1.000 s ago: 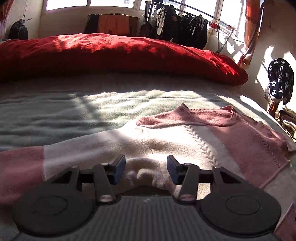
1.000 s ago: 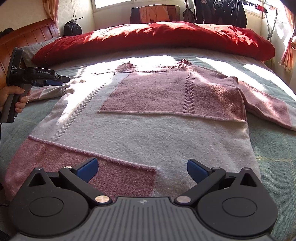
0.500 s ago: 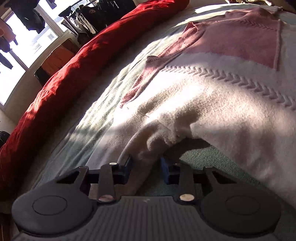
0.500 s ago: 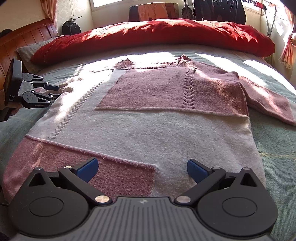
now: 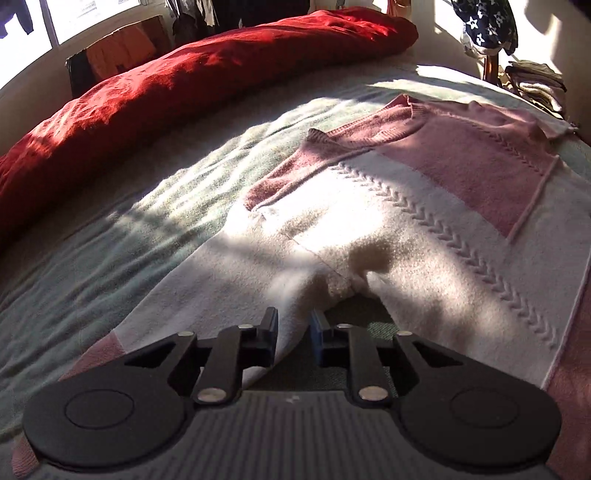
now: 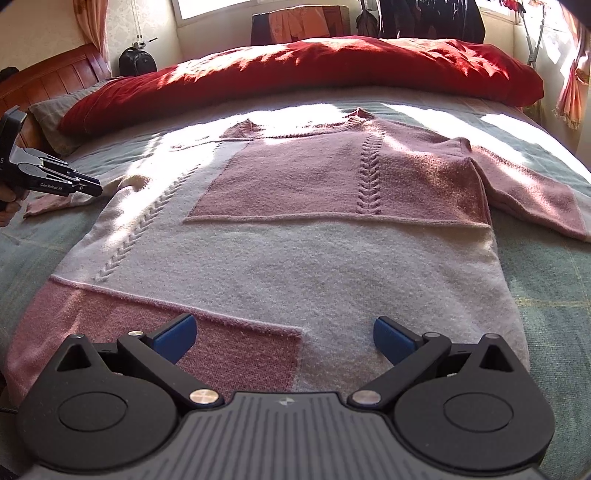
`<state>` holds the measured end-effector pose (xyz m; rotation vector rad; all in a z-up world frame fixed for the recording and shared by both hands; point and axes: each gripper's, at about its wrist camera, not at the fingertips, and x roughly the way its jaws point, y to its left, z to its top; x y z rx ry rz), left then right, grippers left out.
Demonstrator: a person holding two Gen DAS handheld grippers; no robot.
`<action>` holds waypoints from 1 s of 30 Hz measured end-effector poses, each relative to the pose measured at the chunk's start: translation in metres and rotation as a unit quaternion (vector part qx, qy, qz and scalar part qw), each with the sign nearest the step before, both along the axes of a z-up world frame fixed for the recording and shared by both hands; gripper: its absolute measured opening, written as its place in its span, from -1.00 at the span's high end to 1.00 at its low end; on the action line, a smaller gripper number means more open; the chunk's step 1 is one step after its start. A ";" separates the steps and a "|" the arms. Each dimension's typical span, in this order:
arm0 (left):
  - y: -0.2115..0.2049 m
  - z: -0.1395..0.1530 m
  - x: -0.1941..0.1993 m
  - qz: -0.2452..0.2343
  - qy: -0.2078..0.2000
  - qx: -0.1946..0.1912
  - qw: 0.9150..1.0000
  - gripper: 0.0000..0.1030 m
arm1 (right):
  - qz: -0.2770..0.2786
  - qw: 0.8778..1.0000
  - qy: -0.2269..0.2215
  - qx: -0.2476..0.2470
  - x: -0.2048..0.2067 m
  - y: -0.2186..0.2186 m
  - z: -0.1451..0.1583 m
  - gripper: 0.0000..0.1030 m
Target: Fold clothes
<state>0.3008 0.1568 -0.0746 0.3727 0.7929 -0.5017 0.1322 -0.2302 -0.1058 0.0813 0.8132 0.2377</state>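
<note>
Sweater [image 6: 280, 258] hem hidden behind right tongs [image 6: 284, 338]

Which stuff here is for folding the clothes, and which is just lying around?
For the job:
sweater
left gripper, with the sweater's sleeve between its fingers
right gripper

Just lying around:
red duvet
black bag
hanging clothes
starry cloth

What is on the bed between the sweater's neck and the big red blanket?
Nothing: in the right wrist view only bare green bedspread lies between the sweater collar and the red duvet.
</note>
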 end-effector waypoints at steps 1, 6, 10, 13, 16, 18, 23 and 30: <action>0.001 -0.001 0.004 0.007 -0.003 -0.009 1.000 0.05 | 0.000 1.000 0.000 -0.001 0.000 0.001 0.000 -1.00; 0.016 -0.027 0.028 0.082 0.028 -0.044 0.995 0.03 | 0.002 1.000 -0.001 -0.008 -0.002 0.002 0.002 -1.00; 0.047 -0.038 0.028 0.130 0.053 -0.082 0.987 -0.06 | -0.001 1.000 -0.001 -0.013 -0.005 -0.001 0.003 -1.00; 0.059 -0.030 0.020 0.138 0.056 -0.078 0.986 -0.10 | -0.005 1.000 -0.001 -0.012 -0.004 -0.006 0.002 -1.00; 0.055 -0.010 0.017 0.141 0.035 -0.085 0.986 -0.10 | -0.003 1.000 -0.006 -0.009 0.000 -0.007 0.004 -1.00; 0.052 -0.003 0.022 0.138 0.016 -0.103 0.985 -0.22 | 0.003 1.000 -0.012 -0.013 0.003 -0.003 0.006 -1.00; 0.066 -0.039 0.045 0.208 0.037 -0.084 0.974 -0.23 | 0.016 1.000 -0.016 -0.022 0.010 0.007 0.008 -1.00; 0.134 -0.035 0.037 0.311 0.017 -0.094 0.946 -0.23 | 0.027 0.998 0.002 -0.060 0.013 0.007 -0.002 -1.00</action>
